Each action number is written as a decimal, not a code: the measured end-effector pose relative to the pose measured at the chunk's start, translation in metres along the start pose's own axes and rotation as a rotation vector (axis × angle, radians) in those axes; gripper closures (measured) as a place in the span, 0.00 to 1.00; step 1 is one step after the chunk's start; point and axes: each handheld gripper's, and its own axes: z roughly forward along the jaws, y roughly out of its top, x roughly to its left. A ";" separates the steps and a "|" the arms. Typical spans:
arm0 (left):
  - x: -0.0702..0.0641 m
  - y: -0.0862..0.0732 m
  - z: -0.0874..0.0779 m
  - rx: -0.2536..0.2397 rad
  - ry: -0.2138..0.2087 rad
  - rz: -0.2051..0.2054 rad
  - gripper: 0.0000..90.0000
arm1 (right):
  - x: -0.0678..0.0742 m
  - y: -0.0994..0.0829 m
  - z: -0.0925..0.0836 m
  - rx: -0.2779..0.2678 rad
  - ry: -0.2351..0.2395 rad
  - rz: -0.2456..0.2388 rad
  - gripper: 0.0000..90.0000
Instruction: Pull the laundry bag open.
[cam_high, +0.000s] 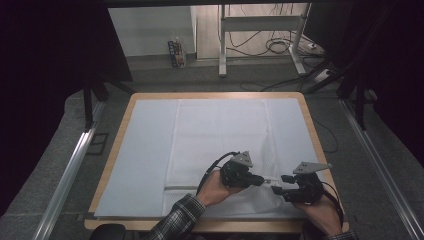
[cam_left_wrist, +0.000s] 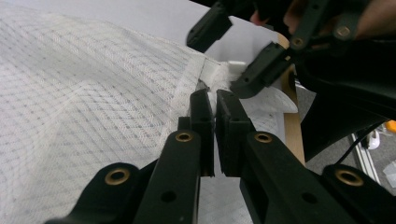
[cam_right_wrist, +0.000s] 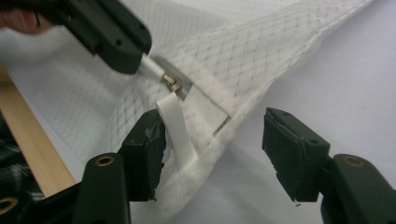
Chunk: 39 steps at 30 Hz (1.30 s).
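Table (cam_high: 116, 150), wood-edged and covered by a pale sheet, carried a white mesh fabric bag (cam_high: 220, 135) spread flat across its middle and reaching the near edge, where a person in a plaid sleeve (cam_high: 175, 220) worked on it with two hand-held grippers. The bag looked light, soft and limp, the sort of cloth that sags and bunches when lifted at one point, so its firmer taped seam and zipper end appeared the better places to take hold. Nothing could be seen inside the bag; it lay flat, and whether it held anything could not be told.

The left gripper (cam_high: 261, 180), near the bag's front edge, had its fingers (cam_left_wrist: 201, 121) pressed close together on a fold of the white fabric beside the zipper. The right gripper (cam_high: 276, 190), just beside it, stood with its fingers (cam_right_wrist: 147, 149) apart around the bag's corner, one pad touching a white ribbon pull-tab (cam_right_wrist: 177, 130) without pinching it.

The small brass zipper slider (cam_right_wrist: 171, 84) sat at the end of the seam, the ribbon hanging from it; the tab was probably the handiest grip for drawing the zipper, though thin and slippery enough to escape a loose hold.
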 end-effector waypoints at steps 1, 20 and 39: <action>0.001 0.000 0.000 -0.003 -0.004 -0.001 0.97 | -0.002 0.001 0.000 0.001 0.022 0.009 0.47; 0.006 -0.005 -0.002 -0.045 -0.042 0.000 0.96 | -0.014 0.002 0.010 0.022 0.097 0.109 0.51; 0.002 -0.008 0.016 0.053 -0.004 -0.025 0.80 | -0.001 0.011 -0.005 -0.072 0.058 0.040 0.94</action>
